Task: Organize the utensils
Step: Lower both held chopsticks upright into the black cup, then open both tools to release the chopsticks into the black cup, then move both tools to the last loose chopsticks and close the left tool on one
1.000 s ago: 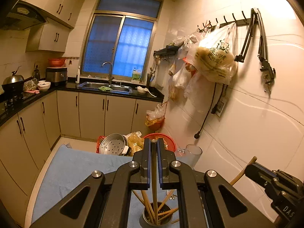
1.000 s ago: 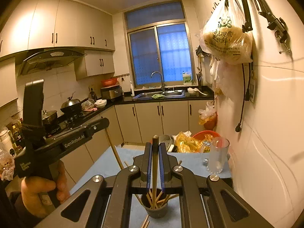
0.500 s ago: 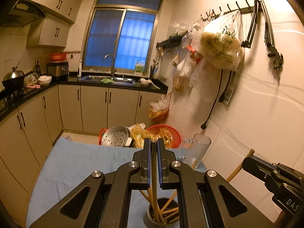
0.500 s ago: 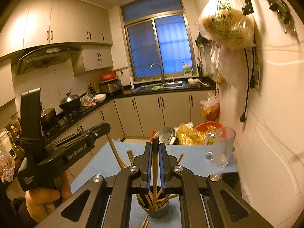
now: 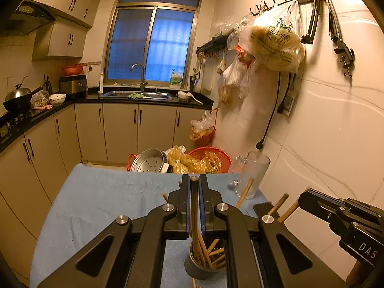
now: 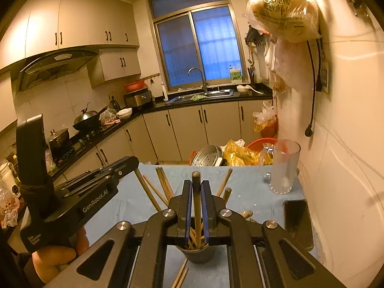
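Note:
A grey cup [image 5: 200, 267] holding several wooden chopsticks stands on the blue cloth, right below both grippers; it also shows in the right wrist view [image 6: 198, 255]. My left gripper [image 5: 194, 184] is shut on a chopstick [image 5: 194, 218] whose lower end is in the cup. My right gripper [image 6: 196, 184] is shut on a darker chopstick [image 6: 196, 204], also reaching down into the cup. Loose chopsticks [image 6: 180, 276] lie on the cloth in front of the cup. The left gripper body [image 6: 79, 196] shows at the left of the right wrist view.
A clear glass mug [image 6: 284, 166] stands on the blue cloth [image 5: 100, 204] at the far right by the wall. A black phone [image 6: 297, 219] lies right of the cup. A steamer pot [image 5: 148, 164] and red basket [image 5: 211, 156] sit beyond the table's far edge.
Both grippers have lowered toward the cup with their chopsticks; the cup and table look closer, and the chopstick ends sit deeper in the cup.

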A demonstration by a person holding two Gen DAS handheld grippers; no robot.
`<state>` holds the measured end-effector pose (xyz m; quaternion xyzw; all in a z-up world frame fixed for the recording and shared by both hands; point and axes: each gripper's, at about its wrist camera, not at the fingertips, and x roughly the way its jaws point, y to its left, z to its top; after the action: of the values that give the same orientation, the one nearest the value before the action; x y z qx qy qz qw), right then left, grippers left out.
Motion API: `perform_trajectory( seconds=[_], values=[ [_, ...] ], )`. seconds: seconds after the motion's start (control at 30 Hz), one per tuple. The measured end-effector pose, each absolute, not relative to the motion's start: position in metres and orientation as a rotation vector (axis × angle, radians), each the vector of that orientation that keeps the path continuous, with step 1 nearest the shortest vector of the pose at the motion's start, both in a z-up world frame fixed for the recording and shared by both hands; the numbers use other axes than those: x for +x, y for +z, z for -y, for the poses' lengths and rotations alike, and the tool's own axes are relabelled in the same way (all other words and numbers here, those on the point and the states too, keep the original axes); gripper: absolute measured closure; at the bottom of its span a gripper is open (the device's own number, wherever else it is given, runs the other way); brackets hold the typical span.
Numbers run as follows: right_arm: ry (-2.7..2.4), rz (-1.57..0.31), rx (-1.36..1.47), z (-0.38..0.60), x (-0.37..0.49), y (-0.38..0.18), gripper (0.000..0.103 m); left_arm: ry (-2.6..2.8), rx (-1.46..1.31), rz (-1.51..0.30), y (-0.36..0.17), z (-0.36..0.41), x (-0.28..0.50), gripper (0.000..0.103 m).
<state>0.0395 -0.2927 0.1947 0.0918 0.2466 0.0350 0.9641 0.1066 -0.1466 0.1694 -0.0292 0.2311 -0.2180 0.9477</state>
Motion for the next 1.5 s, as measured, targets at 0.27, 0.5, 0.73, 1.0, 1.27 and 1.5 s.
perform_trajectory(
  seconds=[0.27, 0.5, 0.73, 1.0, 1.27, 1.5],
  values=[
    [0.061, -0.526, 0.179, 0.291, 0.035, 0.182, 0.085, -0.416, -0.056, -0.431, 0.163, 0.140, 0.092, 0.043],
    [0.048, -0.550, 0.191, 0.292, 0.016, 0.169, 0.042, -0.430, -0.004, -0.435, 0.160, 0.130, 0.069, 0.033],
    [0.015, -0.608, 0.175, 0.298, -0.017, 0.132, 0.033, -0.432, 0.018, -0.618, 0.110, 0.108, 0.056, 0.022],
    [0.016, -0.702, 0.240, 0.310, -0.030, 0.091, 0.033, -0.419, 0.035, -0.869, 0.029, 0.121, 0.072, 0.022],
    [0.004, -0.718, 0.232, 0.305, -0.033, 0.079, 0.033, -0.361, 0.125, -0.836, -0.007, 0.152, 0.085, 0.029],
    [-0.006, -0.744, 0.244, 0.304, -0.031, 0.068, 0.033, -0.375, 0.183, -0.911, -0.031, 0.166, 0.089, 0.041]
  ],
)
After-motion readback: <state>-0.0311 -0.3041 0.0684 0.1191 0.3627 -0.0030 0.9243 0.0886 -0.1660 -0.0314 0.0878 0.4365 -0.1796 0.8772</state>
